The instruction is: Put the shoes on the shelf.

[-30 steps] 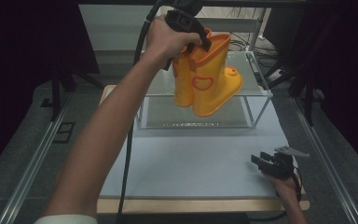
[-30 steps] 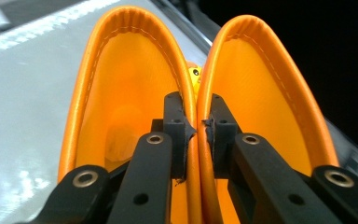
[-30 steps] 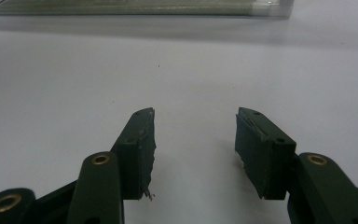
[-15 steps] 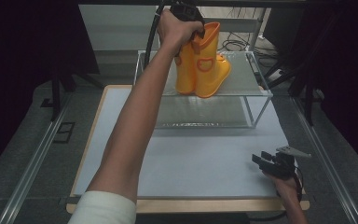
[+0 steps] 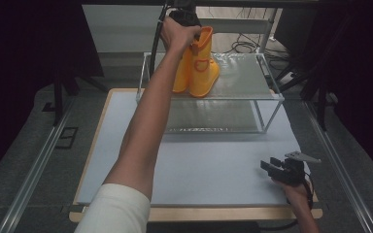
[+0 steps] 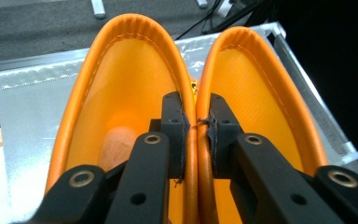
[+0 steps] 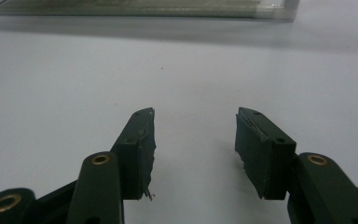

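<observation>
Pale blue mat (image 5: 199,165) under wire rack (image 5: 252,80); orange rubber boots (image 5: 200,65) upright at rack's 10 o'clock, inner cuffs pinched by left gripper (image 6: 196,126) from above; right gripper (image 7: 196,144) released, idle at 5 o'clock.

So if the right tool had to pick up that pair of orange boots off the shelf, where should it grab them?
Probably at the top cuffs, coming down from above. The boots stand upright side by side on the shelf, openings up, inner rims touching, so one jaw can drop into each boot and pinch both rims together, as the left tool does now. The right tool is open.
</observation>
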`<act>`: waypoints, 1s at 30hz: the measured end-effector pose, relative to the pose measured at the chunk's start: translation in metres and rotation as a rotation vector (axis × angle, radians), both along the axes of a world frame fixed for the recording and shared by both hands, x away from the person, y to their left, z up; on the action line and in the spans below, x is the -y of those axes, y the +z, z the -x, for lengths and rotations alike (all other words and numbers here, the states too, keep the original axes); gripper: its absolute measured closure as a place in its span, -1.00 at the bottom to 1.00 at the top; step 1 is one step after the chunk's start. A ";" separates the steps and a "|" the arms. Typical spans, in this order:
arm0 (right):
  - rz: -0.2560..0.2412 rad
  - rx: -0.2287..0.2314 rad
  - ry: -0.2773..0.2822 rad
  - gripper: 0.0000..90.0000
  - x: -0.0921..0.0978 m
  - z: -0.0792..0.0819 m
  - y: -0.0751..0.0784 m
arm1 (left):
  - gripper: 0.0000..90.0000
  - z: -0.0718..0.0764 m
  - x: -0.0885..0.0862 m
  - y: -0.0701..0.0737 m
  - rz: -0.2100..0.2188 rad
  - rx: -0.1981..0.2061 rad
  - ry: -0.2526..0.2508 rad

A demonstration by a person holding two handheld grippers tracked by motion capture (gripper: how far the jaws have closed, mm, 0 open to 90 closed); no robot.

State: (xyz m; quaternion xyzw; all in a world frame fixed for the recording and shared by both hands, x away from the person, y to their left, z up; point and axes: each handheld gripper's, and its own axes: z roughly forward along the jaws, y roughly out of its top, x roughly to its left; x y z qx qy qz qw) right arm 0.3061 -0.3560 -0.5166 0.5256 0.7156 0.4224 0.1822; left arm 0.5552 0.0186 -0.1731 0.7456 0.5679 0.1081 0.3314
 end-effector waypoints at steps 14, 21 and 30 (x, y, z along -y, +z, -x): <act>0.010 -0.001 0.014 0.05 -0.005 0.001 -0.001 | -0.02 0.020 -0.013 0.022 0.097 0.082 -0.090; 0.009 -0.001 0.012 0.05 -0.003 0.002 0.000 | 0.42 0.044 -0.034 0.033 0.121 0.118 -0.183; 0.006 0.004 0.002 0.05 -0.002 0.002 0.002 | 0.93 0.086 -0.062 0.038 0.079 0.133 -0.299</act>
